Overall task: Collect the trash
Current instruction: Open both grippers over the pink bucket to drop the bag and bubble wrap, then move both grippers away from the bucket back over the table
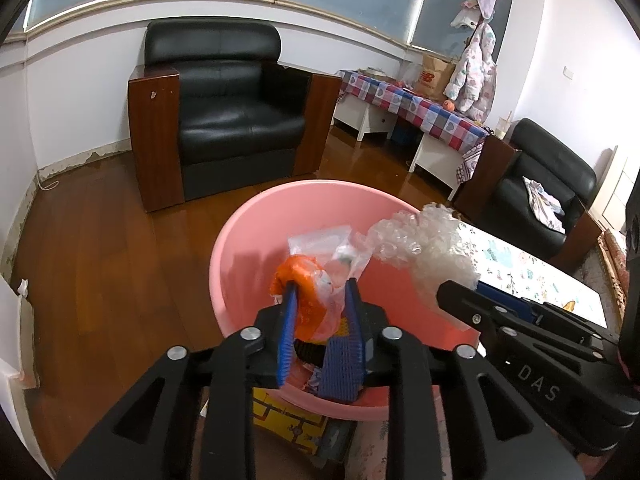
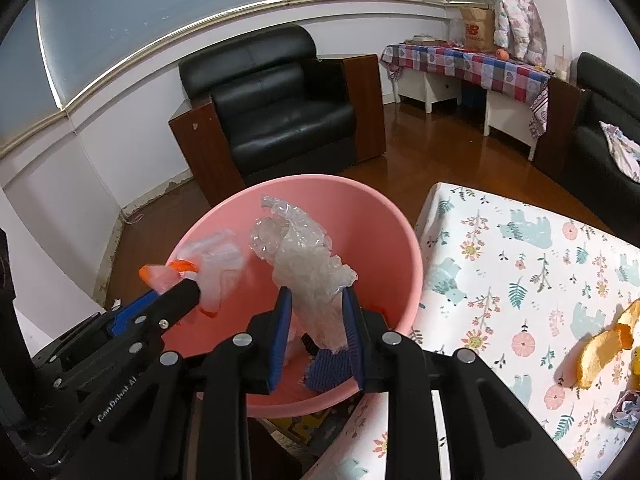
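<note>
Starting nearest the cameras, both tongs hang over the pink basin (image 2: 404, 240), each pointing downward into it.

Left tongs (image 1: 320, 292): the 2 blue pads stand partly apart with the orange-and-clear plastic wrapper (image 1: 308, 280) between them. The wrapper touches the left pad; whether the right pad presses on it cannot be told. In the right wrist view the same wrapper (image 2: 208, 260) sticks out past the tips of the left tongs (image 2: 188, 280), above the left side of the basin.

Right tongs (image 2: 316, 300): the 2 blue pads are partly apart, with the crumpled clear plastic film (image 2: 304, 256) standing upright between them. The film lies against the right pad; a narrow gap shows beside the left pad. In the left wrist view the film (image 1: 420, 248) projects from the tips of the right tongs (image 1: 456, 292), over the right rim of the basin (image 1: 240, 232).

Basin: pink, round, placed just left of the tabletop (image 2: 520, 260), which carries a cloth printed with bears and flowers. Orange peel (image 2: 604, 352) and a crumpled paper ball (image 2: 628, 412) lie on the right part of the tabletop, well apart from the basin.

Beyond the basin: wooden floor (image 1: 100, 240), then a black leather armchair (image 1: 232, 112) against the white wall. A bench with a checked cloth (image 1: 416, 104) stands at the far right.
</note>
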